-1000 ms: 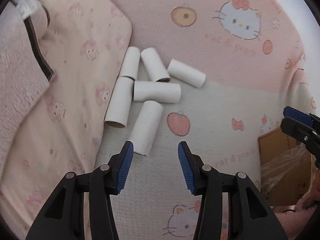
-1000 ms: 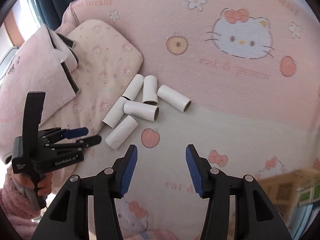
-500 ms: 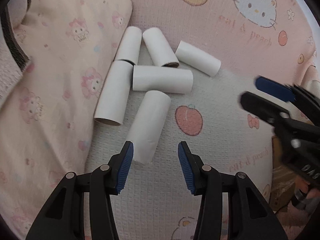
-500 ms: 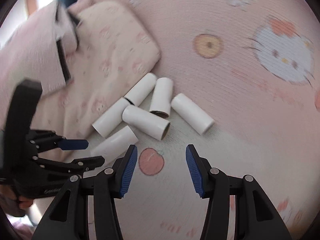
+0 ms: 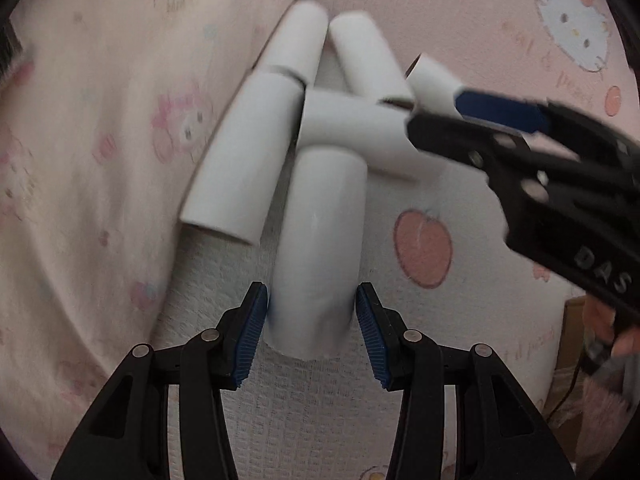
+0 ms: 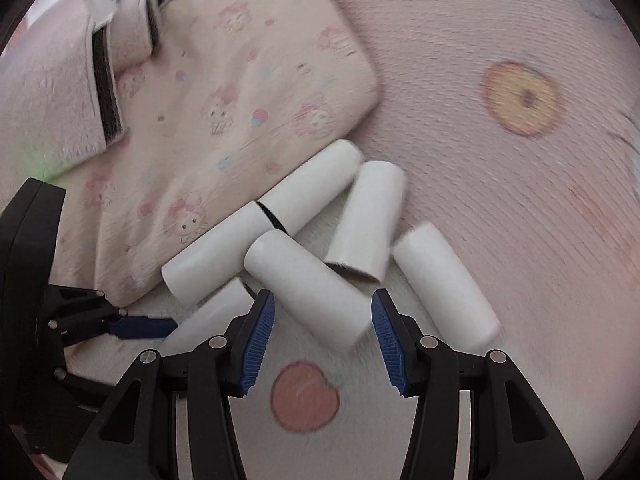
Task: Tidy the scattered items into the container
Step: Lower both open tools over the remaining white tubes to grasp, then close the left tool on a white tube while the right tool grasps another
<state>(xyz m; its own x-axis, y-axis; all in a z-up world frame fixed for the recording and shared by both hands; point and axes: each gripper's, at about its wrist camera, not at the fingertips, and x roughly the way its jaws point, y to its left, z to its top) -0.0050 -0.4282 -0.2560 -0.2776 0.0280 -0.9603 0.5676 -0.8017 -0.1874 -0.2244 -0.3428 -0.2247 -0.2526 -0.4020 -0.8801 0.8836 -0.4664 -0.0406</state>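
Six white cardboard tubes lie in a loose heap on a pink cartoon-print bedspread (image 6: 500,168), right against the edge of a pale patterned pillow (image 6: 240,92).

The left tongs (image 5: 310,320) are spread wide, with the near end of the closest tube (image 5: 320,256) sitting between the blue pads; whether the pads touch its sides I can't tell. That tube points away from the tongs toward the rest of the heap, its far end meeting a tube lying crosswise (image 5: 352,136).

The right tongs (image 6: 322,338) are also spread, and the crosswise tube (image 6: 308,288) lies at a slant between their pads, not pinched. Another tube (image 6: 444,280) rests just right of those tongs, one (image 6: 368,224) stands off behind, and two more (image 6: 312,188) (image 6: 216,252) lie end to end along the pillow's edge.

A cardboard box (image 5: 576,352), apparently the container, peeks in at the right edge of the left tongs' view, well apart from the heap.
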